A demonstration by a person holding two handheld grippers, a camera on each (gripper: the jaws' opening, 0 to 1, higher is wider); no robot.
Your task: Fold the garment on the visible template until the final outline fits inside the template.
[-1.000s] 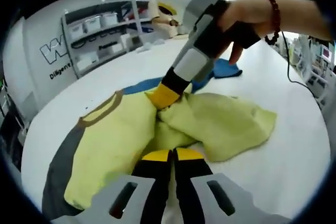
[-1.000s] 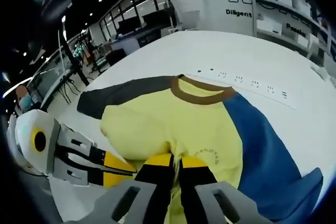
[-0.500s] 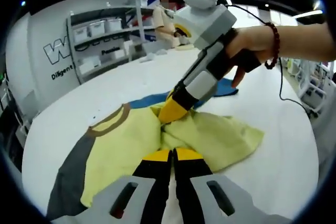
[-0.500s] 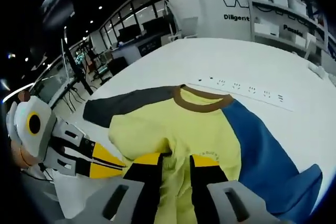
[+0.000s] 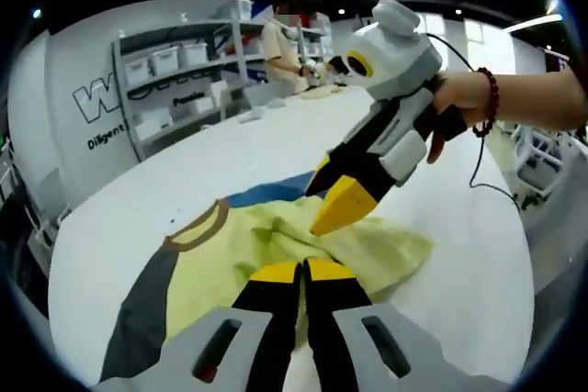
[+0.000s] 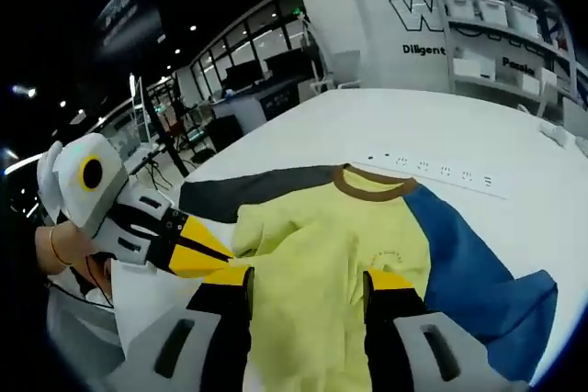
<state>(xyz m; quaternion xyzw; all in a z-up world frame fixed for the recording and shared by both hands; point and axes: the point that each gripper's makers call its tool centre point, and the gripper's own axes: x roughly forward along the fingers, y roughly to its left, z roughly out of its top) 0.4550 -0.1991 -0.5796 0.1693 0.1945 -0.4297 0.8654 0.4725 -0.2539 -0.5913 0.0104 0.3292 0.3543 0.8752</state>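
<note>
In the left gripper view my left gripper (image 5: 303, 274) has its jaws pressed together with no gap, tips at the near hem of the shirt (image 5: 276, 245); the yellow cloth sits right at the tips, but I cannot tell whether any of it is pinched between them. The shirt lies on the white table (image 5: 147, 199) straight ahead of this gripper, its yellow body bunched and doubled over, the brown collar (image 5: 197, 224) ahead and to the left, the grey sleeve (image 5: 138, 309) trailing back along the left side, a strip of the blue sleeve (image 5: 271, 193) beyond the yellow. The right gripper (image 5: 344, 201) hangs above the fold, just ahead of my left tips, lifted clear of the cloth, jaws parted, held by a hand (image 5: 459, 107) with a bead bracelet. In the right gripper view the right gripper (image 6: 308, 286) is spread wide with yellow cloth showing in the gap and nothing clamped. From here the shirt (image 6: 340, 245) spreads ahead, collar (image 6: 372, 185) far, grey sleeve (image 6: 248, 192) to the left, blue sleeve (image 6: 469, 263) to the right. The left gripper (image 6: 197, 254) comes in from the left, tips at the shirt's edge. A white strip with small marks (image 6: 432, 172) lies on the table (image 6: 367, 126) beyond the collar. Shelves with bins (image 5: 175, 52) stand in the background.
</note>
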